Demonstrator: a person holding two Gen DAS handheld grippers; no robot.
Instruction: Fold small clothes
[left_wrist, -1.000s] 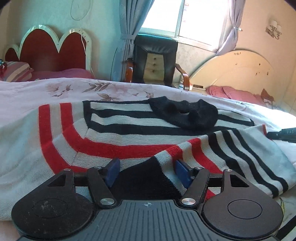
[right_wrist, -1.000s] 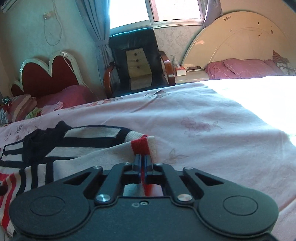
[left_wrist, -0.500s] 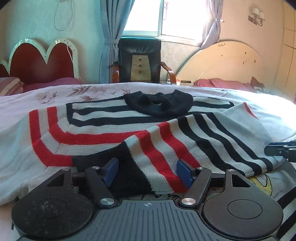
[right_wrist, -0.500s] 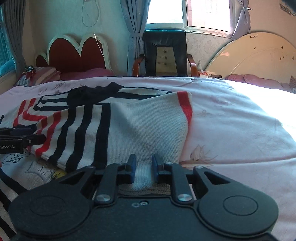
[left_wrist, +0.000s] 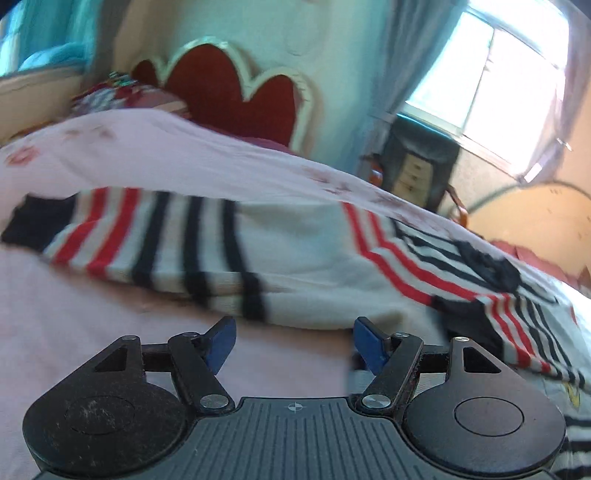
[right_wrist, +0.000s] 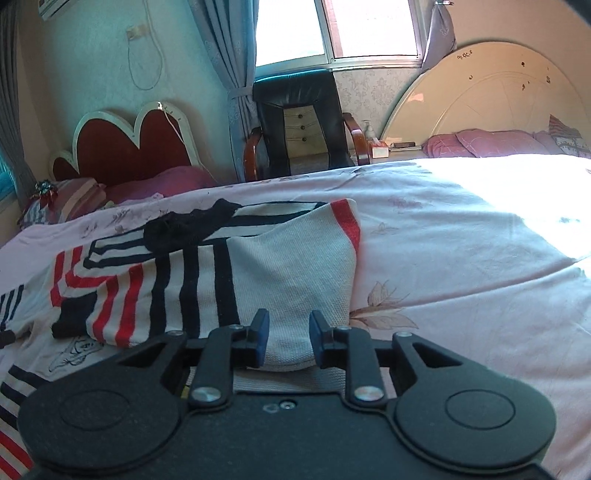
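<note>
A cream sweater (left_wrist: 303, 258) with red and black stripes and a black collar (right_wrist: 177, 229) lies flat on the pink bed sheet (right_wrist: 461, 280). Its right sleeve (right_wrist: 288, 273) is folded across the body, with a red band at the far edge. The other sleeve (left_wrist: 147, 236) stretches out to the left and ends in a black cuff. My left gripper (left_wrist: 295, 341) is open over bare sheet just short of that sleeve, in a blurred view. My right gripper (right_wrist: 289, 339) sits at the folded sleeve's near edge. Its jaws are opening, with cream cloth between them that the pads do not press.
A print garment (right_wrist: 74, 350) lies under the sweater's near left side. A black chair (right_wrist: 299, 122) stands beyond the bed, between a red heart-shaped headboard (right_wrist: 140, 147) and a cream round headboard (right_wrist: 491, 99). Pink pillows (right_wrist: 491, 142) lie at the far right.
My right gripper let go of the red-edged sleeve, drew back, and its jaws widened. My left gripper swung left, away from the folded sleeve toward the outstretched sleeve, and rolled.
</note>
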